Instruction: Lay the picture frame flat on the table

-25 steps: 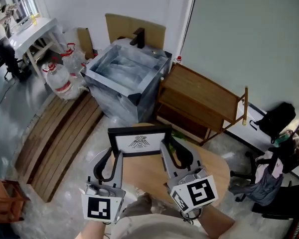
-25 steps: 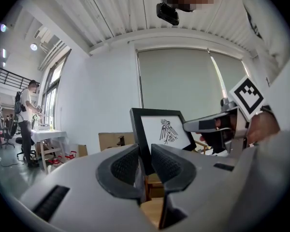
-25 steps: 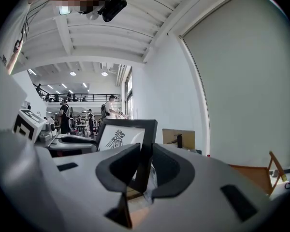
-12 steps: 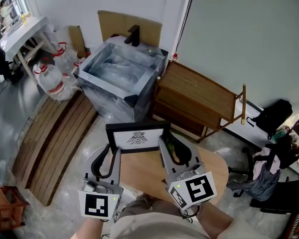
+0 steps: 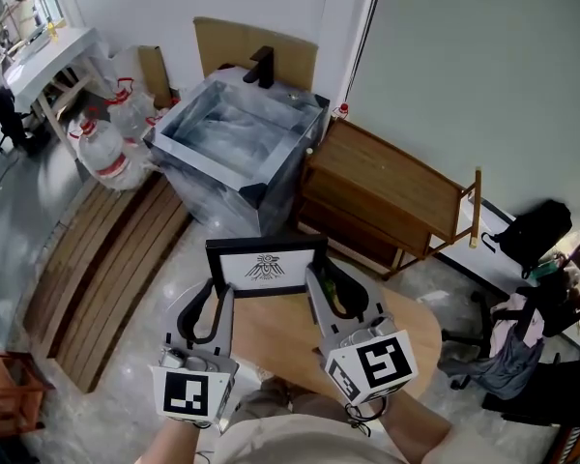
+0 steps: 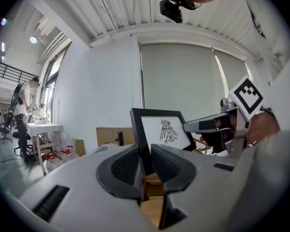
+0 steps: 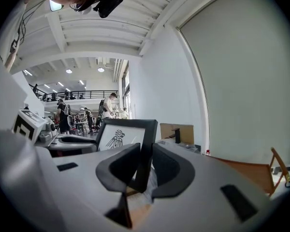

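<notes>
No words can be read. The frame (image 5: 267,267) carries a black bird emblem on a white mat, with a line of print under it that is too small to make out. Each gripper bears a cube with black-and-white square markers.

The frame is a wide black rectangle with a narrow border, its picture side toward the person. It stands upright over the far edge of the table (image 5: 280,341). I cannot tell whether its lower bar touches the top.

The left gripper (image 5: 216,296) has its pads (image 6: 123,166) pinched on the frame's left bar. In the left gripper view that bar of the frame (image 6: 164,132) runs down between them. The right gripper (image 5: 316,286) pinches the right bar the same way, and the right gripper view shows the frame's (image 7: 120,137) edge clamped between its jaws.

On the near side of the frame the round wooden table top is bare between the two grippers. Past the table's far edge there is floor, then a grey sink (image 5: 237,133) and a wooden rack (image 5: 387,196), both well apart from the table.
</notes>
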`<state>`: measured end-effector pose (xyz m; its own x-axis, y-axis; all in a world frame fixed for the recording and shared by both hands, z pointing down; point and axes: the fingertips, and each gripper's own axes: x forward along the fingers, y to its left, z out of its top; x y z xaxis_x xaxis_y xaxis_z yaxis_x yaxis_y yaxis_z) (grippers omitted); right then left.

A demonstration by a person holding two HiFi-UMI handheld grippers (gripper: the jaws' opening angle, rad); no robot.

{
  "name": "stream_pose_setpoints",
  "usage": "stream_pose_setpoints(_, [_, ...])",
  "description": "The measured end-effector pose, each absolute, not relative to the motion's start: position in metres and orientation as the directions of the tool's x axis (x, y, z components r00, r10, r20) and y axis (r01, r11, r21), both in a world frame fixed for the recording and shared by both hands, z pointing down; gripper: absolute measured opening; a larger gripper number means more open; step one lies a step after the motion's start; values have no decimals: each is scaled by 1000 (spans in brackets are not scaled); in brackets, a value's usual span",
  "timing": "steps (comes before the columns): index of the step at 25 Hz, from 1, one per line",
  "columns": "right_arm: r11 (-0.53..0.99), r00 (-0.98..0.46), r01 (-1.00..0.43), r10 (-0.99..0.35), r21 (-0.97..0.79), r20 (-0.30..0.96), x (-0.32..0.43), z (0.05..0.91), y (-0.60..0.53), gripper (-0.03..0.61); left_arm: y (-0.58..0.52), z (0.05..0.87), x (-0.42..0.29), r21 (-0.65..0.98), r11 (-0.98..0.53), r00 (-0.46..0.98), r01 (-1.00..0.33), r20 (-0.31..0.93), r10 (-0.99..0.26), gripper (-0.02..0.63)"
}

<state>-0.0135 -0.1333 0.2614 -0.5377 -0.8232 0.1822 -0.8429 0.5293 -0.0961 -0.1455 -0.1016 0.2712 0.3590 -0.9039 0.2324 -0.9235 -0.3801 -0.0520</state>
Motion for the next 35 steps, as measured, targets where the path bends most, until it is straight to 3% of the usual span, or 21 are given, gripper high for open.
stream_pose_setpoints(14, [524,-548,-836,-775,-163,314,-21,348,-178,61,-143,350,-148,-51,-389,353,-920,323,-878,78])
stream_pose_setpoints(35, [451,-506,-859,-679,-242,531,-41,566,-250,61,-214,560,-171,74,-374,355,-925,521,-776,78])
